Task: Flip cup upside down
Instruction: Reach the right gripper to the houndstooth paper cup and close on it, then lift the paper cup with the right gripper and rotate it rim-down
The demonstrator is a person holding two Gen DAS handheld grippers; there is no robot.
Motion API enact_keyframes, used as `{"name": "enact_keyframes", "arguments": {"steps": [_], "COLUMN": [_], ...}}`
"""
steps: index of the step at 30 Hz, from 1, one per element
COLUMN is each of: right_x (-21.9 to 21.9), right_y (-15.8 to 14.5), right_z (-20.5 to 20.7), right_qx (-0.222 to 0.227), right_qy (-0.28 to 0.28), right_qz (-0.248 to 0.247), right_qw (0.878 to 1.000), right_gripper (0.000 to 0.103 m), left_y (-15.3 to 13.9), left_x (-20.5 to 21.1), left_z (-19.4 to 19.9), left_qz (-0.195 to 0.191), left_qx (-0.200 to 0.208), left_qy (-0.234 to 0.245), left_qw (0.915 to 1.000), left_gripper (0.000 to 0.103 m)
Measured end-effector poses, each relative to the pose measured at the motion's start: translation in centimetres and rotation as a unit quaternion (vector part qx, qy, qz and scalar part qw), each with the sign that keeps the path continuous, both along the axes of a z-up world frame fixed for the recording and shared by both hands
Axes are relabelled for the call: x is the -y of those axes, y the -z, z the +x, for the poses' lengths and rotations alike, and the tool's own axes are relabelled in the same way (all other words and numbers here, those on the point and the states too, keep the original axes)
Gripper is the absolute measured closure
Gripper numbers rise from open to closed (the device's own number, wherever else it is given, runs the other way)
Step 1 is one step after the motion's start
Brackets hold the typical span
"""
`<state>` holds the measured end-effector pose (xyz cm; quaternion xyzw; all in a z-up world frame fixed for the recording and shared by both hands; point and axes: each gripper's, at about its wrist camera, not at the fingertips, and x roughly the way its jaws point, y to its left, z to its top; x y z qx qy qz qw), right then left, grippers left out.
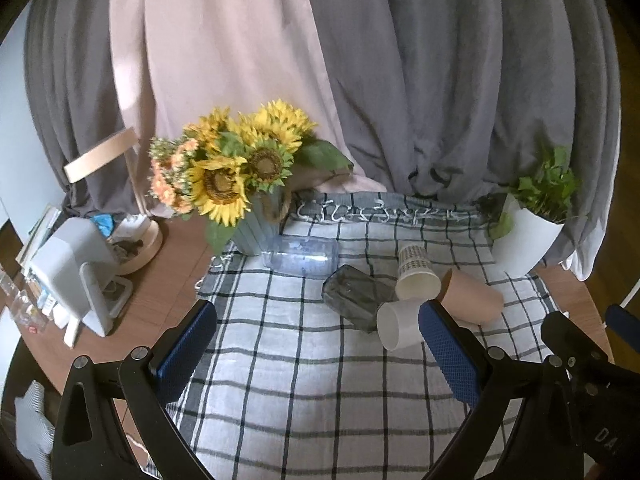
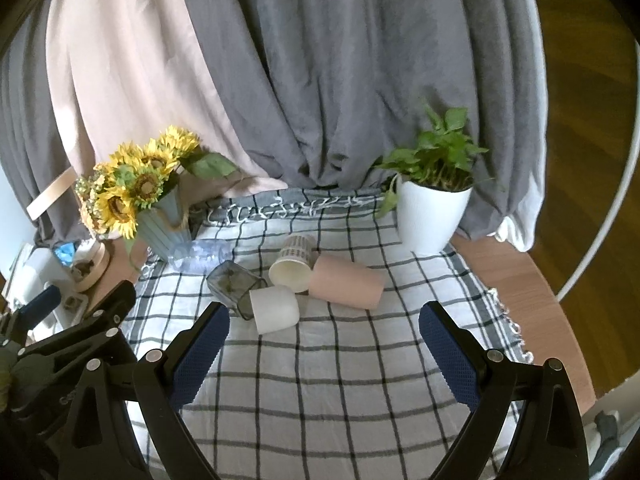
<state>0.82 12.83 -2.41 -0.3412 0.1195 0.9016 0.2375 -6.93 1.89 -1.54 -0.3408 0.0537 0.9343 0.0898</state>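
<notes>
Several cups lie on their sides in a cluster on the checked cloth [image 2: 320,380]: a pink cup [image 2: 348,282] [image 1: 472,298], a white cup [image 2: 276,308] [image 1: 398,326], a patterned paper cup [image 2: 294,264] [image 1: 416,276], a dark grey glass [image 2: 234,284] [image 1: 356,294] and a clear blue cup [image 2: 202,258] [image 1: 302,256]. My left gripper [image 1: 320,344] is open and empty, near the white cup. My right gripper [image 2: 324,344] is open and empty, just short of the cluster.
A sunflower vase [image 2: 160,228] [image 1: 248,232] stands at the back left. A white plant pot [image 2: 432,216] [image 1: 528,240] stands at the back right. Grey and pink curtains hang behind. A white appliance [image 1: 76,276] and clutter sit on the wooden table at left.
</notes>
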Motion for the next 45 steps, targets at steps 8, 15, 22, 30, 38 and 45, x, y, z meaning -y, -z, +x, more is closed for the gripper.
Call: {"name": "enact_keyframes", "arguments": {"steps": [8, 15, 22, 30, 38, 45], "right_x": [-4.4, -8.1, -9.2, -10.5, -10.2, -9.6], "right_y": [2.6, 6.3, 11.6, 17.2, 17.6, 10.9], "right_z": [-8.1, -15.9, -22.9, -27.6, -28.2, -24.1], "right_qx": [0.05, 0.103, 0.174, 0.255, 0.267, 0.187], "right_qy": [-0.03, -0.048, -0.076, -0.06, -0.064, -0.071], "right_qz": [-0.057, -0.099, -0.157, -0.197, -0.181, -0.132], "right_qw": [0.997, 0.989, 0.969, 0.945, 0.944, 0.971], "right_gripper": [0.007, 0.014, 0.021, 0.032, 0.041, 0.041], "left_y": [3.2, 6.8, 9.6, 12.2, 12.6, 10.0], "left_x": [-1.9, -3.4, -3.9, -4.5, -4.5, -3.9], "left_z": [-7.7, -13.4, -17.4, -19.6, -20.0, -18.0], "left_qz": [-0.017, -0.034, -0.042, -0.05, -0.055, -0.037], "left_qx": [0.057, 0.107, 0.144, 0.171, 0.179, 0.163], "left_qy": [0.001, -0.007, -0.018, -0.024, -0.025, -0.015], "left_qw": [0.9982, 0.9936, 0.9886, 0.9838, 0.982, 0.9859], "left_gripper": [0.0, 0.0, 0.0, 0.0, 0.0, 0.0]}}
